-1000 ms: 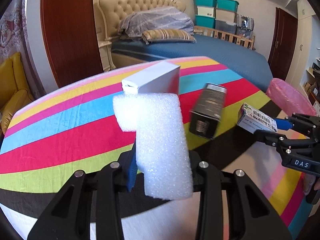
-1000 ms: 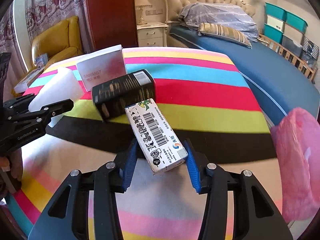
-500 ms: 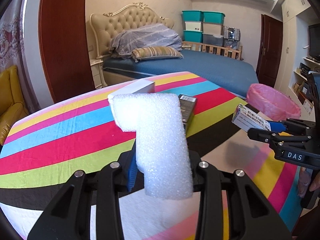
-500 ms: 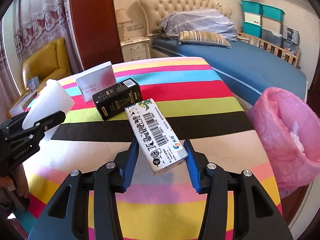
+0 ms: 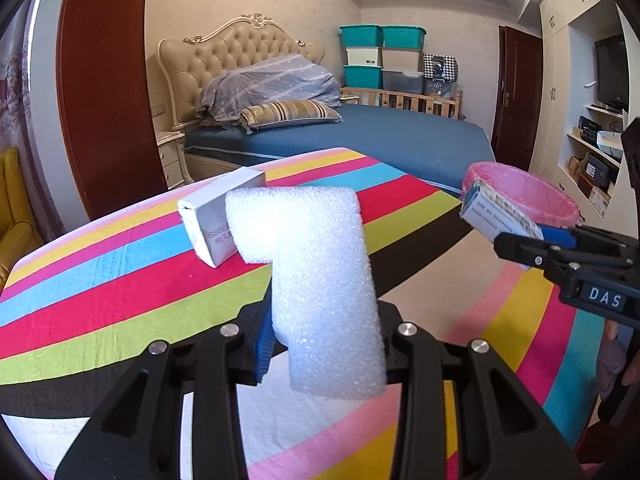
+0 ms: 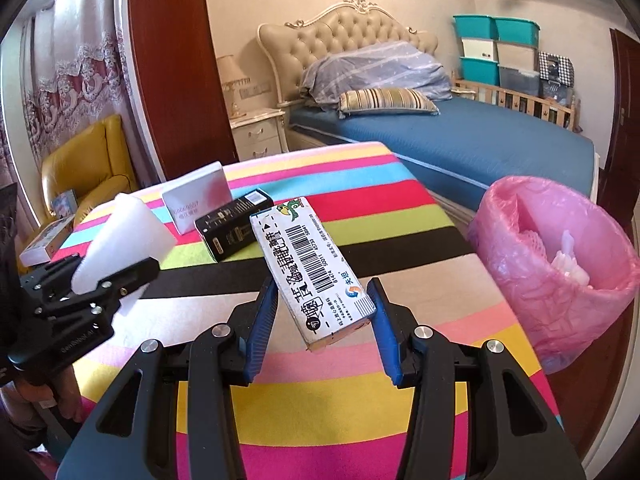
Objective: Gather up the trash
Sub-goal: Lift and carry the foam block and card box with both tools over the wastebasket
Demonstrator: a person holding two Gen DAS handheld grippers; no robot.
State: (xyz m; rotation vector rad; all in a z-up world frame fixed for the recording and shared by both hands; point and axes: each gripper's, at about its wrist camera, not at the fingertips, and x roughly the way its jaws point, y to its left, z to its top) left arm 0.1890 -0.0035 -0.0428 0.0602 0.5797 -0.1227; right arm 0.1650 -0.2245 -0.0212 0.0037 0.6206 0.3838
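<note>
Foam (image 5: 320, 280) pinched in the left hand-held gripper (image 5: 324, 344), carton (image 6: 312, 268) clamped in the right hand-held gripper (image 6: 320, 320), both lifted clear of the table (image 6: 360, 380). Swung since a second ago toward the pink bin (image 6: 560, 272), now ahead and right of the right one and in fuller view, so likely near the drop. Foam standing long axis upright, short arm jutting left; carton angled long axis forward, up and leftward, barcode face up.

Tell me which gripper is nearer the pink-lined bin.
Right. The right gripper, holding the barcode box, is beside the pink-lined bin; the left gripper, holding white foam, is farther across the table.
</note>
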